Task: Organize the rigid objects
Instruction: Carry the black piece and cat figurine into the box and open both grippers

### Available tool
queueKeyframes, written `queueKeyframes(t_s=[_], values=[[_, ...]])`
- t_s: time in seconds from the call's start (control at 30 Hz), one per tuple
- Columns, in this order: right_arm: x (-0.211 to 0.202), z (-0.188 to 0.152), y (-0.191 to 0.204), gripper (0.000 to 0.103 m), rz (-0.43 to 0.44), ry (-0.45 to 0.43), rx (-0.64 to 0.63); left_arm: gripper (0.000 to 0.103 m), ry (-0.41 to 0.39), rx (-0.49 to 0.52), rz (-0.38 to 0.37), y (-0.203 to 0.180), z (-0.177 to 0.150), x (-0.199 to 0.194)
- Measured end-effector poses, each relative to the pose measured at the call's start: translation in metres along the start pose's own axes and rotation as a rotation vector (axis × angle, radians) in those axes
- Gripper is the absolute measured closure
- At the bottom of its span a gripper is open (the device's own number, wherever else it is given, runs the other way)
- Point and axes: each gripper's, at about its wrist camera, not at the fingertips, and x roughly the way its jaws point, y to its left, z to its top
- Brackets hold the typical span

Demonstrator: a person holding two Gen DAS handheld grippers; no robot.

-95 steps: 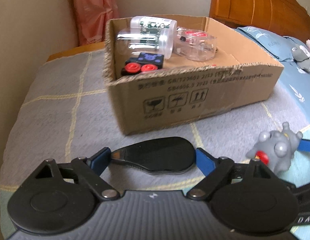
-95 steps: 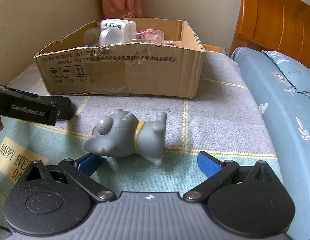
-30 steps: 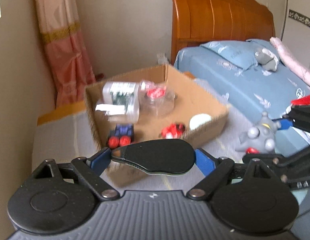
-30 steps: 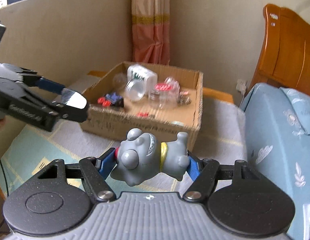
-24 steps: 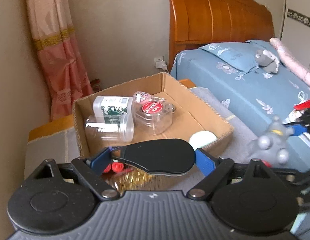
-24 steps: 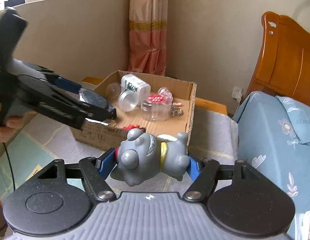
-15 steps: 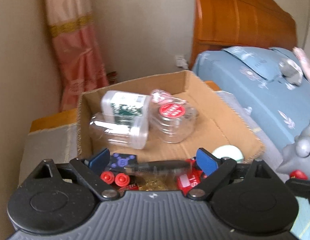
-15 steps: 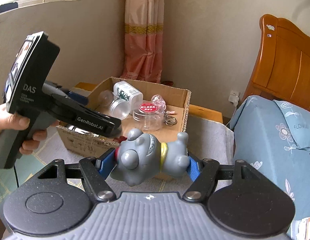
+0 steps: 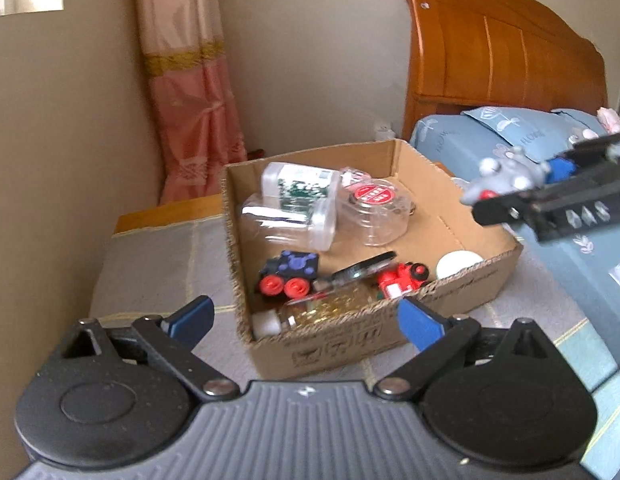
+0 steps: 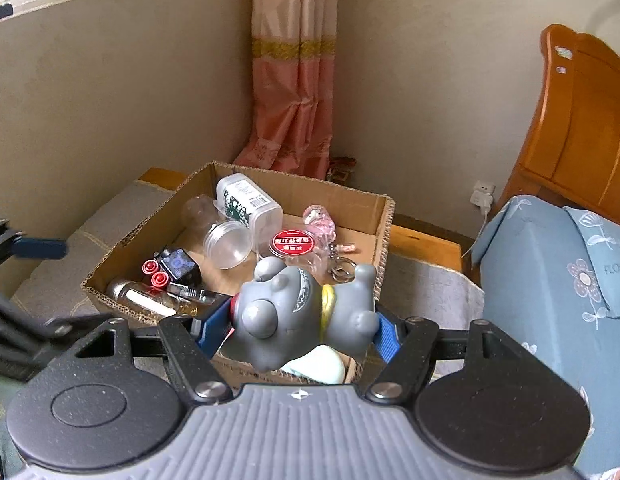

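Observation:
My right gripper (image 10: 299,326) is shut on a grey toy figure (image 10: 301,316) with a yellow collar and holds it in the air above the near edge of the cardboard box (image 10: 384,216). The toy figure also shows in the left wrist view (image 9: 506,178), high over the box's right side. My left gripper (image 9: 305,316) is open and empty above the box's near wall (image 9: 350,340). A flat black oval object (image 9: 360,270) lies tilted inside the box among the toys.
The box holds clear plastic jars (image 9: 293,216), a red-lidded clear tub (image 9: 376,210), a black block with red wheels (image 9: 287,276), a red toy (image 9: 402,282) and a white disc (image 9: 458,266). A blue bed (image 9: 530,152) with wooden headboard stands at the right. A pink curtain (image 10: 293,88) hangs behind.
My left gripper has opened and the flat black object has dropped into the box. My right gripper has carried the grey figure up and over the box.

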Motion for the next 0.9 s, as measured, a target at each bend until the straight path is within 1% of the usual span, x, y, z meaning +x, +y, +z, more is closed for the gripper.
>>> queueKeyframes(t_s=[0.07,0.13,0.27,0.4,0.53,0.6,0.67,0.77,0.9], values=[[0.009,0.005,0.001,0.027,0.003,0.016,-0.001,0.004,-0.018,0.007,0.026,0.001,-0.005,-0.006],[0.018,0.008,0.001,0.027,-0.005,0.03,-0.002,0.001,-0.028,0.009,0.039,0.002,-0.01,-0.01],[0.033,0.012,0.001,0.027,-0.005,0.061,0.003,0.001,-0.055,0.0,0.052,0.005,-0.019,-0.021],[0.044,0.015,0.002,0.027,-0.013,0.084,0.001,0.001,-0.072,-0.006,0.054,0.006,-0.021,-0.028],[0.051,0.019,0.001,0.025,-0.042,0.094,0.002,0.001,-0.095,-0.018,0.04,0.008,-0.022,-0.035],[0.052,0.02,-0.001,0.018,-0.057,0.083,0.009,0.001,-0.103,-0.022,0.039,0.008,-0.022,-0.038],[0.048,0.022,-0.003,0.001,-0.063,0.057,0.016,0.001,-0.108,-0.022,0.042,0.008,-0.023,-0.039],[0.038,0.023,-0.004,0.0,-0.05,0.039,0.029,0.001,-0.112,-0.015,0.05,0.006,-0.024,-0.041],[0.023,0.02,-0.003,0.0,-0.061,0.024,0.036,0.001,-0.119,-0.019,0.054,0.004,-0.024,-0.046]])
